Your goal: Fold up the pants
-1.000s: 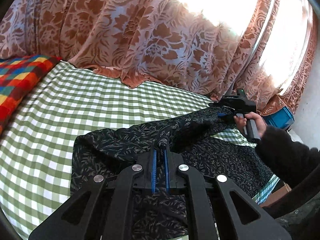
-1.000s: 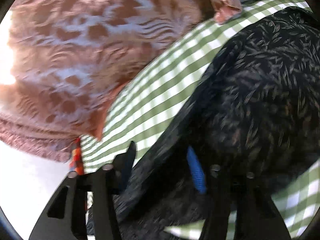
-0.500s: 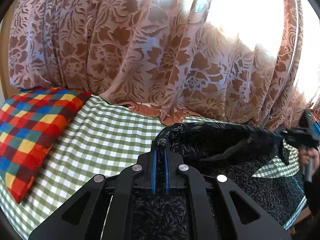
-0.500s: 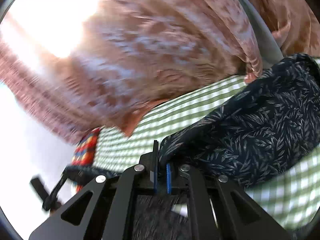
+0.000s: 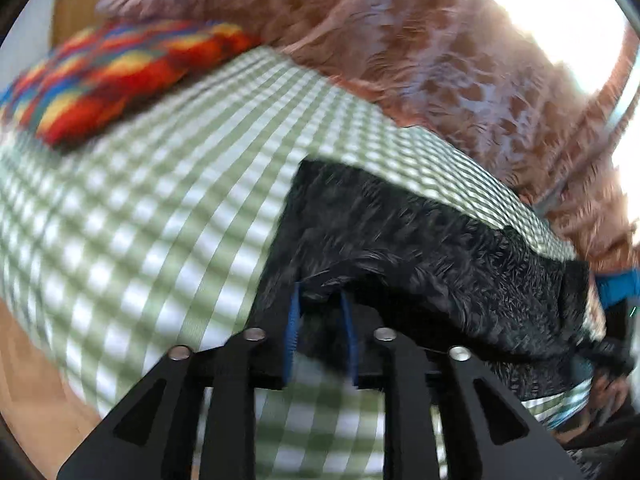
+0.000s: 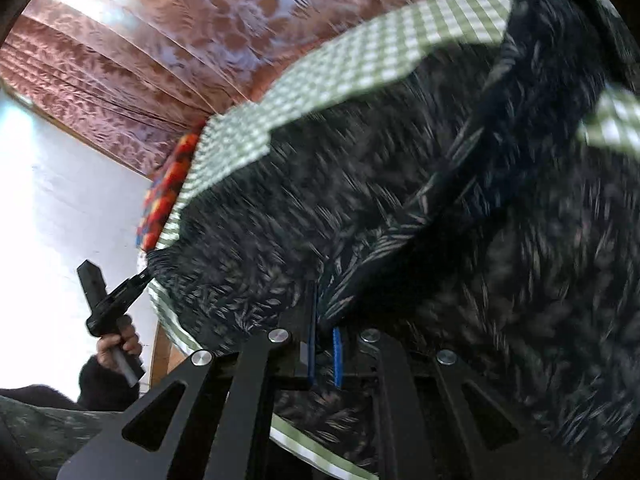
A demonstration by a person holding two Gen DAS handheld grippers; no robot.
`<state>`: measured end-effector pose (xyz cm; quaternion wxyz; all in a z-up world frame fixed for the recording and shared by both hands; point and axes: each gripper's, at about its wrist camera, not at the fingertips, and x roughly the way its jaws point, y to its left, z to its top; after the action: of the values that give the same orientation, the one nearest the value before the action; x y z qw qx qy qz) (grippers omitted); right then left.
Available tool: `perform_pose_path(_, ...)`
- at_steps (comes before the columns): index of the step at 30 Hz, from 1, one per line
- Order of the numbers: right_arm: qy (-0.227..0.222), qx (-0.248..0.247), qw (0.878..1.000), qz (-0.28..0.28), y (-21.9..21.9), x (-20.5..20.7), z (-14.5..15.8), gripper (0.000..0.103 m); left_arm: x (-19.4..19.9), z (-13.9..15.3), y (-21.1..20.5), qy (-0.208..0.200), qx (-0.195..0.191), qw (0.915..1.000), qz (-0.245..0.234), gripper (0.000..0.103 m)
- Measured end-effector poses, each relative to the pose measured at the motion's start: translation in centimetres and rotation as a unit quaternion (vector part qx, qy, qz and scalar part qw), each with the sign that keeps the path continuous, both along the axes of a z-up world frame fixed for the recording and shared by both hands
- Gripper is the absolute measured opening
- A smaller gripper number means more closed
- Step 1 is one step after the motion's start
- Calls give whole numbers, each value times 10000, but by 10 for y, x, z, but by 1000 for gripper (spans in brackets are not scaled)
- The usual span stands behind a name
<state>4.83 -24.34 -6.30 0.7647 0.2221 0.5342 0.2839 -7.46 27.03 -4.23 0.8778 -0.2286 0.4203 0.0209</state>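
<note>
The dark leaf-print pants (image 5: pixel 420 240) lie along the green-checked bed (image 5: pixel 140 200); both views are motion-blurred. My left gripper (image 5: pixel 320 304) has its blue pads (image 5: pixel 294 320) parted, with the pants edge lying loose over the tips. My right gripper (image 6: pixel 324 320) has its blue pads (image 6: pixel 337 344) close together, pinching an edge of the pants (image 6: pixel 400 208). The left gripper also shows in the right wrist view (image 6: pixel 140 278), at the far corner of the pants.
A multicoloured checked pillow (image 5: pixel 120 68) lies at the head of the bed. Brown floral curtains (image 5: pixel 440 60) hang behind the bed. A blue box (image 5: pixel 616 284) is at the right. Wooden floor (image 5: pixel 36 380) shows at lower left.
Both grippers have come down from holding the pants stretched in the air to the bed's near edge. The left jaws have opened and the fabric has dropped onto the bed.
</note>
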Motion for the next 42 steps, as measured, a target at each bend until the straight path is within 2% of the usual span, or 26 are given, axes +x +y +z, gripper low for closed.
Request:
perform_pose_path(1,-17,-59,10000,2,2,0,-2,5,-8,-3,7,43,-295,9994,181,33)
perform_pose_path(2,-25,-89,10000,-3,3,0,-4,5,-16,-5,15,49,-641,9973,357,34)
perform_pose_path(3,-29,-105,9999,-9,3,0,-5,5,-25,-7,24,25,-1171,9919,501,34)
perform_pose_path(6,-62,-121,9999,-19,-2,-2,-7,5,-38,-6,31,-140,-2018,9774,620,35)
perform_pose_path(8,-65,-122,9999,-35,0,1,-9,5,-41,-5,30,-363,-2650,9619,567,52)
perform_pose_path(10,-61,-93,9999,-55,-2,1,-9,5,-36,-4,25,-439,-2914,9540,545,56)
perform_pose_path(13,-72,-87,9999,-74,-2,-1,-10,5,-18,-8,15,-301,-3041,9502,611,56)
perform_pose_path(15,-91,-93,9999,-85,-4,-2,-10,5,-7,-8,10,-243,-2892,9544,703,55)
perform_pose_path(16,-111,-115,9998,-88,-4,-2,-10,5,-2,-9,9,-214,-2772,9574,777,39)
perform_pose_path(17,-142,-150,9998,-85,-4,-1,-8,5,3,-8,8,-212,-2644,9607,822,17)
perform_pose_path(18,-204,-184,9996,-75,-4,-1,-4,5,9,-4,6,-214,-2418,9664,849,15)
perform_pose_path(20,-404,-176,9990,-51,-4,-3,10,5,16,7,3,-341,-2194,9721,759,11)
perform_pose_path(22,-579,-131,9982,7,-7,-9,25,5,16,24,-4,-493,-1861,9800,511,10)
perform_pose_path(24,-747,-85,9971,131,-10,-19,40,5,10,35,-6,-568,-1650,9841,320,9)
perform_pose_path(27,-778,-159,9961,390,-6,-36,47,5,2,30,-2,-392,-1402,9889,297,9)
perform_pose_path(29,-715,-345,9956,505,-1,-45,39,5,-1,16,1,-161,-1340,9903,319,9)
perform_pose_path(33,-347,-590,9966,459,4,-49,3,5,1,-16,-2,345,-1178,9917,390,9)
perform_pose_path(36,-337,-646,9961,505,8,-50,-3,5,2,-20,-6,419,-939,9942,305,9)
perform_pose_path(38,-244,-513,9971,514,4,-48,-3,6,1,-16,-6,454,-937,9941,310,11)
perform_pose_path(40,-203,-448,9972,563,-2,-48,0,13,0,-11,-4,493,-977,9934,350,16)
perform_pose_path(41,-218,-465,9971,565,-5,-45,4,19,-2,-5,-3,475,-839,9946,393,23)
perform_pose_path(42,-282,-501,9972,488,-13,-44,10,30,-2,0,-4,450,-712,9954,449,27)
